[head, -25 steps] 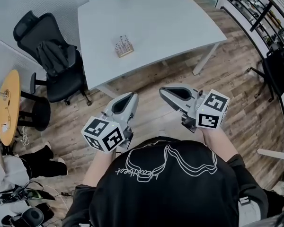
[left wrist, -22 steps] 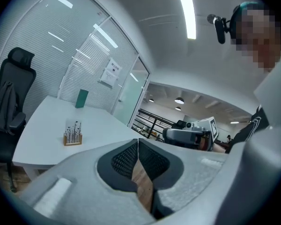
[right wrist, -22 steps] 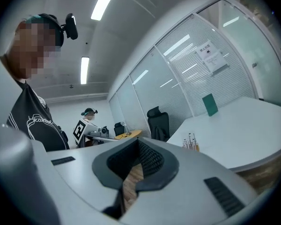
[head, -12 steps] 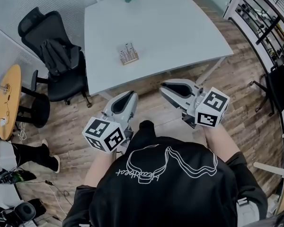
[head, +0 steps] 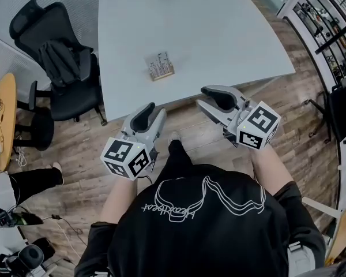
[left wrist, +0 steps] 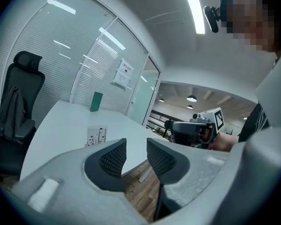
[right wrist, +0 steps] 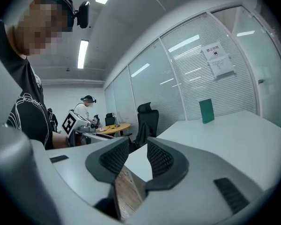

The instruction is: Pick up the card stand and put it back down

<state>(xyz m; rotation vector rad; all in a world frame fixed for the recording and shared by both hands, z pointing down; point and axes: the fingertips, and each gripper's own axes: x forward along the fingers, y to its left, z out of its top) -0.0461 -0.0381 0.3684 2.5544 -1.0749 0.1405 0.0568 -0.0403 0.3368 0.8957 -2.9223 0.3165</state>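
The card stand [head: 160, 66], a small wooden base with white cards upright in it, rests on the white table [head: 219, 33], near its front edge. It also shows in the left gripper view [left wrist: 96, 136], beyond the jaws. My left gripper [head: 147, 109] hovers over the floor just short of the table, below the stand. My right gripper [head: 210, 95] is held level with it, further right. On both the jaws are opening, with a narrow gap and nothing between them [left wrist: 136, 146] [right wrist: 138, 149]. Neither touches the stand.
A black office chair [head: 57, 62] with a jacket stands left of the table. A green box [left wrist: 97, 101] sits at the table's far edge. A round wooden table [head: 1, 120] is at far left, with another person [right wrist: 86, 108] at it. Shelving [head: 328, 22] lines the right wall.
The table and stand have come closer in the head view as I stepped forward. Both grippers' jaws have parted from shut to a narrow gap.
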